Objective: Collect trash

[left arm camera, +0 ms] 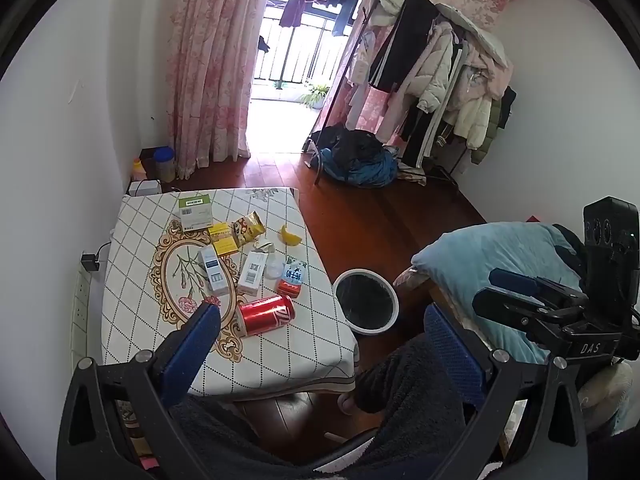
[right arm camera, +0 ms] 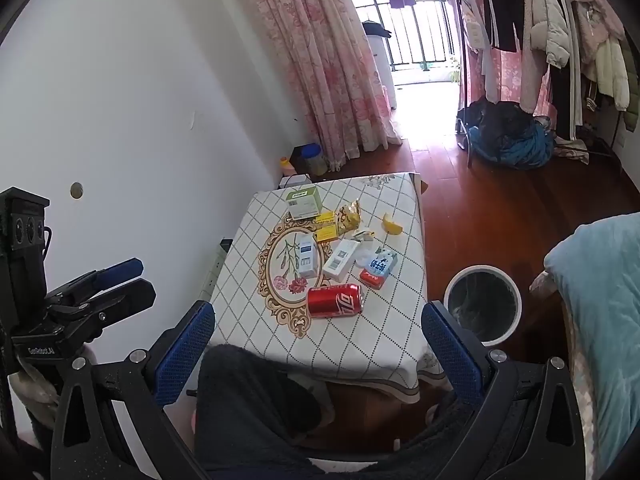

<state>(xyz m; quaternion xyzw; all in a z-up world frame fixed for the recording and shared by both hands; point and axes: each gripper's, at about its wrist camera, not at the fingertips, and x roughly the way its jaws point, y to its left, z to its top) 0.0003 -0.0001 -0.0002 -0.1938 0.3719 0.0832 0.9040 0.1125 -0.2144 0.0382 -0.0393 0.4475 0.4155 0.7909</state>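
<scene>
A small table [left arm camera: 280, 360] [right arm camera: 392, 344] with a checked cloth holds trash: a red cola can [left arm camera: 266, 314] [right arm camera: 334, 300] lying on its side at the front, a crushed red-and-blue carton [left arm camera: 291, 278] [right arm camera: 378, 267], white boxes [left arm camera: 252, 272] [right arm camera: 340, 260], a green-topped box [left arm camera: 195, 213] [right arm camera: 304, 201], a yellow snack bag [left arm camera: 249, 229] [right arm camera: 349, 215] and a yellow peel [left arm camera: 290, 235] [right arm camera: 392, 224]. A white bin with a black liner [left arm camera: 366, 300] [right arm camera: 483, 304] stands on the floor to the table's right. My left gripper [left arm camera: 324, 328] is open and empty above the table's near edge. My right gripper [right arm camera: 318, 332] is open and empty, also short of the table.
The person's dark-trousered knees [left arm camera: 400, 392] [right arm camera: 256, 392] sit below both grippers. A bed with a blue blanket [left arm camera: 500, 264] [right arm camera: 600, 300] lies to the right. A clothes rack [left arm camera: 440, 80] and a pile of clothes [left arm camera: 356, 160] stand at the back. A wall [right arm camera: 120, 120] runs along the left.
</scene>
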